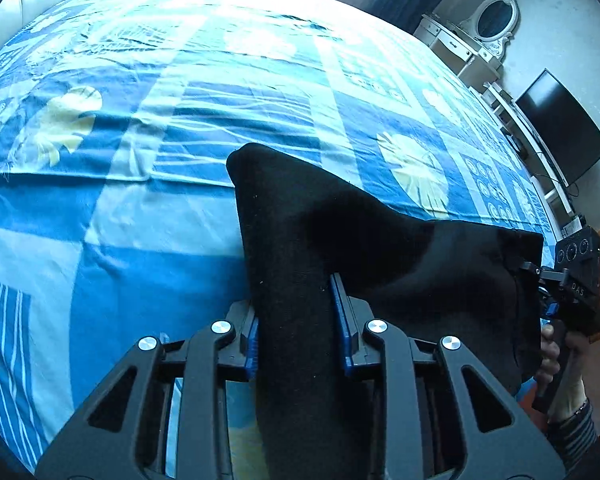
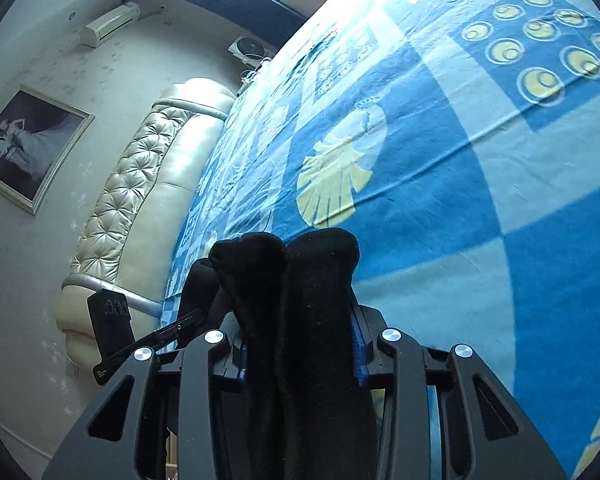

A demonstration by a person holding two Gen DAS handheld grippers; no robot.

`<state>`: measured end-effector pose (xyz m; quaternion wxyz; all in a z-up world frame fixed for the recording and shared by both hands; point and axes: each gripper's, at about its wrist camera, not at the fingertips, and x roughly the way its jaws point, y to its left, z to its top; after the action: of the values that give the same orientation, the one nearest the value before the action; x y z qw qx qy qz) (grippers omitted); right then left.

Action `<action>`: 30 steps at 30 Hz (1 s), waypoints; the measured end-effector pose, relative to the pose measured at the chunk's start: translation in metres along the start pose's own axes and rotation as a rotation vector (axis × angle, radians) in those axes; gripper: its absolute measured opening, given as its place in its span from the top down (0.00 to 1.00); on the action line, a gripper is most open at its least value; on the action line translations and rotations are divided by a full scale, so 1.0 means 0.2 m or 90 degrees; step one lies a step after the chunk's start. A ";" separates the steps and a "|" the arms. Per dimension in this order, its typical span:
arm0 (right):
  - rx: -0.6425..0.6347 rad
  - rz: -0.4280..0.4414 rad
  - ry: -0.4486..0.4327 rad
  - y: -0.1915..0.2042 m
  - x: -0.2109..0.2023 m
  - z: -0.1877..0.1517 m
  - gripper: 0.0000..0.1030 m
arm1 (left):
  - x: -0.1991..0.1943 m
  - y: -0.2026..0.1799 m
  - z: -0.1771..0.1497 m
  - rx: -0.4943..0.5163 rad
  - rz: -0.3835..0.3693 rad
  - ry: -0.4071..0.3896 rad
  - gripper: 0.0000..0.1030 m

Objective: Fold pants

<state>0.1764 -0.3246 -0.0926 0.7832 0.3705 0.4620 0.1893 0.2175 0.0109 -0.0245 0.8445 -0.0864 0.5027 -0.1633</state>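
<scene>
Left wrist view: the pants (image 1: 340, 240), black and thick, are seen bunched between the blue pads of the left gripper (image 1: 298, 320), whose jaws are clenched on a fold of the fabric at lower centre of the frame. From there the cloth is stretched toward the right edge, where it is gripped by the right gripper (image 1: 540, 280), held in a hand (image 1: 556, 360). In the right wrist view a doubled roll of the pants (image 2: 296, 280) is pinched by the right gripper (image 2: 300, 344) at lower centre, its jaws likewise closed on cloth; the left gripper (image 2: 188, 320) is seen at lower left.

The pants are judged to be held up above the bed (image 1: 140, 200), whose blue patterned sheet fills both frames; no part is clearly seen resting on it.

For the step in hand, probably laying the garment out, both grips should be kept firm and level, the span between them drawn taut, and the cloth lowered evenly so that no creases are trapped. Slack at the middle could be dragged under.
</scene>
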 end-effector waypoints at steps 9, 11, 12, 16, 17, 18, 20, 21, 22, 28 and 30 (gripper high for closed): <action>0.015 0.004 0.007 0.04 0.36 0.23 0.64 | 0.15 0.28 0.28 -0.030 0.029 -0.005 0.71; 0.037 0.008 0.014 -0.03 0.38 0.21 0.64 | 0.15 0.28 0.26 -0.024 0.028 -0.018 0.70; 0.048 0.022 0.013 -0.06 0.38 0.20 0.64 | 0.15 0.28 0.25 -0.017 0.032 -0.025 0.69; 0.048 0.035 0.006 -0.07 0.37 0.19 0.64 | 0.15 0.24 0.23 0.009 0.056 -0.044 0.67; 0.049 0.037 0.006 -0.08 0.37 0.18 0.64 | 0.15 0.24 0.23 0.010 0.058 -0.045 0.67; 0.050 0.038 0.005 -0.08 0.37 0.18 0.64 | 0.16 0.24 0.23 0.010 0.057 -0.045 0.67; 0.048 0.039 0.002 -0.07 0.37 0.18 0.64 | 0.16 0.25 0.24 0.008 0.054 -0.045 0.66; 0.047 0.039 0.000 -0.07 0.37 0.18 0.64 | 0.16 0.25 0.24 0.008 0.055 -0.045 0.66; 0.047 0.040 -0.002 -0.07 0.37 0.18 0.64 | 0.16 0.25 0.24 0.009 0.055 -0.045 0.66; 0.045 0.043 -0.008 -0.08 0.37 0.18 0.64 | 0.16 0.26 0.23 0.009 0.055 -0.045 0.64; 0.045 0.044 -0.009 -0.08 0.37 0.18 0.64 | 0.16 0.26 0.23 0.010 0.055 -0.046 0.64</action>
<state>0.2437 -0.3011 -0.1373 0.7661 0.4149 0.4494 0.1974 0.2818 0.0468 -0.0440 0.8692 -0.0640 0.4736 -0.1270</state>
